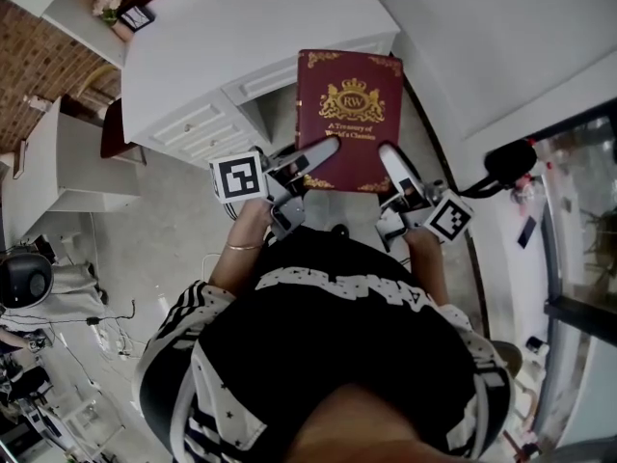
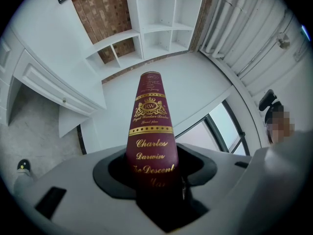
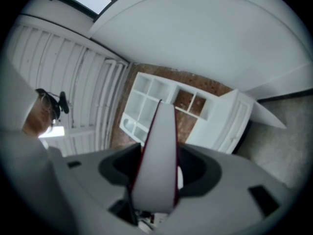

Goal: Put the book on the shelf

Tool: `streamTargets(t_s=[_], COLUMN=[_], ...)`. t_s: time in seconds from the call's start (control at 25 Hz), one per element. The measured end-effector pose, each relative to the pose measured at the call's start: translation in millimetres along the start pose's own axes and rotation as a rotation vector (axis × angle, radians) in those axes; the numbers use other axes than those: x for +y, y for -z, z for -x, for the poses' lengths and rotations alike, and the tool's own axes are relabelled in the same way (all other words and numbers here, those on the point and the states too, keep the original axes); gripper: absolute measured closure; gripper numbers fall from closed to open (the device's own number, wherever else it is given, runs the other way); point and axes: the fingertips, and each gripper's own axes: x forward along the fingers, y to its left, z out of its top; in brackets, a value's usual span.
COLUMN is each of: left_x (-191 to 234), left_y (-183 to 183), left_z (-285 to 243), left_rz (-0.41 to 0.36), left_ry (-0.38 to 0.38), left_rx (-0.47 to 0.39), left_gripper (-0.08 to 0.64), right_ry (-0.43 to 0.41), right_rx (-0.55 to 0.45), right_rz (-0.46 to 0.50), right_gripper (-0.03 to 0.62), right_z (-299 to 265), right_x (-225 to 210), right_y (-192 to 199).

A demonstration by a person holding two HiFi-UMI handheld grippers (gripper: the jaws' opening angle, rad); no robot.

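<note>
maroon with gold print, the book (image 1: 349, 119) is held flat in the air, well short of the white shelf (image 2: 159, 31). the left gripper (image 1: 307, 167) has its jaws clamped on the book's spine edge, the right gripper (image 1: 397, 172) on its page edge. each lower jaw is hidden under the book, whose near end is lost in shadow. beyond the book's far edge stands a white drawer unit (image 1: 222, 75).
</note>
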Motion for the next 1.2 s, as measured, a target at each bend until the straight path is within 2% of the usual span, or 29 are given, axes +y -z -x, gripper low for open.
streamTargets(t_s=[0.16, 0.68, 1.2], left_x=[-5.1, 0.9, 3.8], left_y=[-1.4, -1.7, 0.2], left_z=[0.0, 1.1, 0.2], left_rz=[-0.009, -0.016, -0.016], left_ry=[0.014, -0.011, 0.004], left_rx=[0.007, 0.022, 0.001], left_gripper=[0.295, 0.295, 0.295], right_ry=[-0.006, 0.005, 0.011], right_rx=[-0.015, -0.031, 0.01], right_rz=[0.01, 0.005, 0.026], right_gripper=[0.345, 0.345, 0.345], right_z=[-0.5, -0.1, -0.9], right_x=[5.5, 4.5, 2.5], right_y=[-1.0, -0.5, 0.2])
